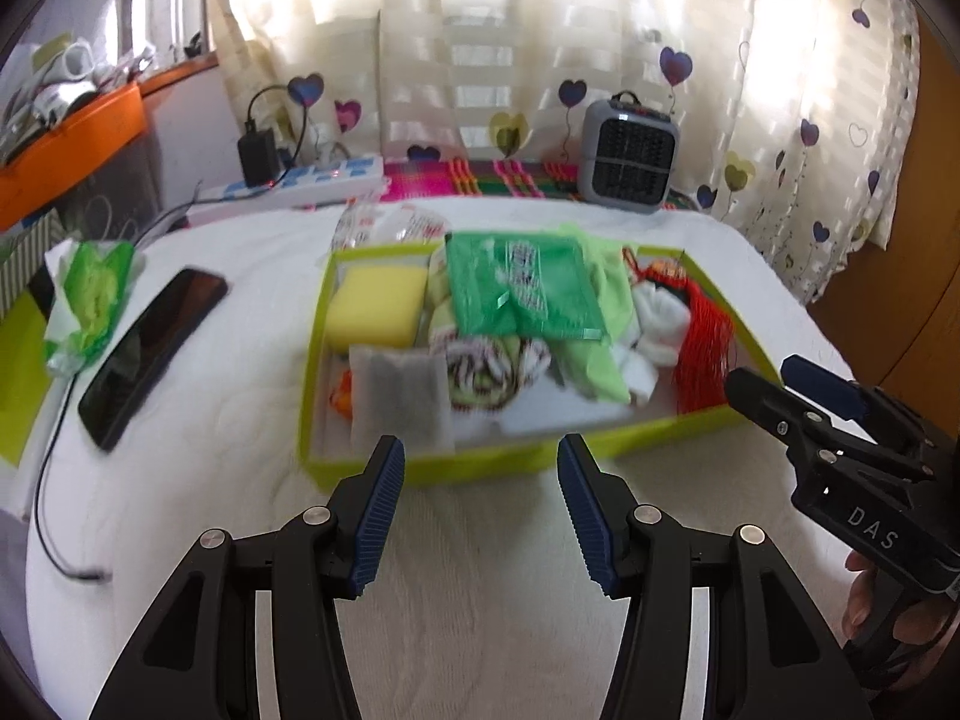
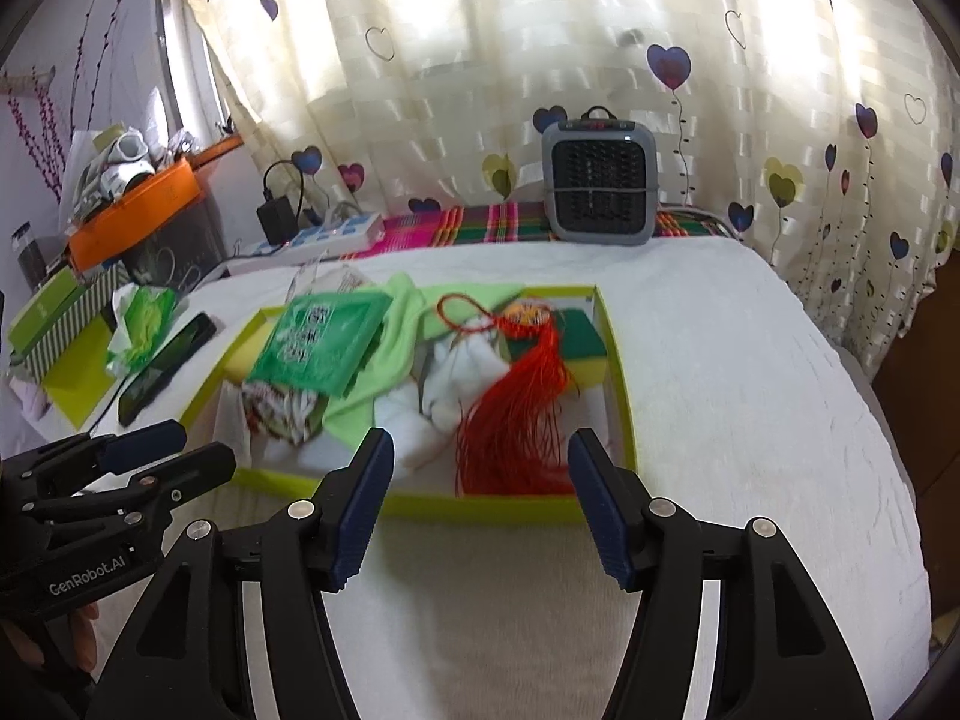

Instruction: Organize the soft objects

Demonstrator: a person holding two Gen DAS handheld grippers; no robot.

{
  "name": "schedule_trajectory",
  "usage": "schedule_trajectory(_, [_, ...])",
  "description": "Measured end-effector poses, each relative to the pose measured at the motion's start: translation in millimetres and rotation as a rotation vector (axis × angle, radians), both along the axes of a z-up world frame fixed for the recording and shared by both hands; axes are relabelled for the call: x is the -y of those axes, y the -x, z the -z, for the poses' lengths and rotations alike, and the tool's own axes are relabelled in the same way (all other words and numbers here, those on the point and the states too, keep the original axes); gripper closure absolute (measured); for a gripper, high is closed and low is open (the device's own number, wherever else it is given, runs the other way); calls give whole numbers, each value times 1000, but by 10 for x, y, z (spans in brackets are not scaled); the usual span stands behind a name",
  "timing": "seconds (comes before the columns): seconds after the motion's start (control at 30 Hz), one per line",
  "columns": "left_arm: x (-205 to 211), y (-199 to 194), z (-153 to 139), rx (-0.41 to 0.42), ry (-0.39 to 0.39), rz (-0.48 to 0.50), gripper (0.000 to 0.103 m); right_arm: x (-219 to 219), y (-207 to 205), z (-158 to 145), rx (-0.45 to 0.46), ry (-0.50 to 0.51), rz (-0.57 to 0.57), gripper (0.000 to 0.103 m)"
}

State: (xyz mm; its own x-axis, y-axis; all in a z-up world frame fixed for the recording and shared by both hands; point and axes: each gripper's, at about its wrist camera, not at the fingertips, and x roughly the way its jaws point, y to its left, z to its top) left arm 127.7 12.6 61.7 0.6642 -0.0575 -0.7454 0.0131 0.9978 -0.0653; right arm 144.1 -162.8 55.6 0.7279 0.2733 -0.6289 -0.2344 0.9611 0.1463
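Note:
A lime-green shallow box [image 1: 420, 468] [image 2: 618, 396] lies on the white bedcover, filled with soft things. Inside are a yellow sponge [image 1: 375, 305], a green plastic packet [image 1: 525, 285] [image 2: 321, 343], a light green cloth [image 1: 591, 354] [image 2: 393, 354], white socks [image 1: 657, 324] [image 2: 462, 378], a red tassel [image 1: 705, 354] [image 2: 516, 426], a grey sachet [image 1: 399, 399] and a rolled striped cloth [image 1: 486, 369]. My left gripper [image 1: 480, 465] stands open just short of the box's near wall, holding nothing. My right gripper [image 2: 480, 456] is open before the same wall, near the tassel, also empty.
A dark phone [image 1: 150, 354] and a green tissue pack [image 1: 90, 294] lie left of the box. A grey fan heater [image 1: 630, 156] [image 2: 597, 186] stands at the back by the heart-print curtain. A power strip [image 1: 300, 183] with a charger and cables sits back left.

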Motion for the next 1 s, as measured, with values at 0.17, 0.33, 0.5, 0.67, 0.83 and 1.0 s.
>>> schedule_trajectory(0.17, [12, 122, 138, -35, -6, -9, 51, 14, 121, 99, -40, 23, 2, 41])
schedule_trajectory(0.33, [36, 222, 271, -68, -9, -3, 51, 1, 219, 195, -69, 50, -12, 41])
schedule_trajectory(0.5, [32, 283, 367, -91, -18, -15, 51, -33, 307, 285, -89, 91, -32, 41])
schedule_trajectory(0.67, [24, 320, 434, -100, -23, -30, 51, -60, 354, 359, -106, 131, -24, 41])
schedule_trajectory(0.83, [31, 329, 456, -93, -26, -37, 50, -31, 346, 417, -130, 143, -3, 41])
schedule_trajectory(1.0, [76, 348, 477, -78, -60, -36, 48, 27, 318, 454, -157, 136, 24, 41])
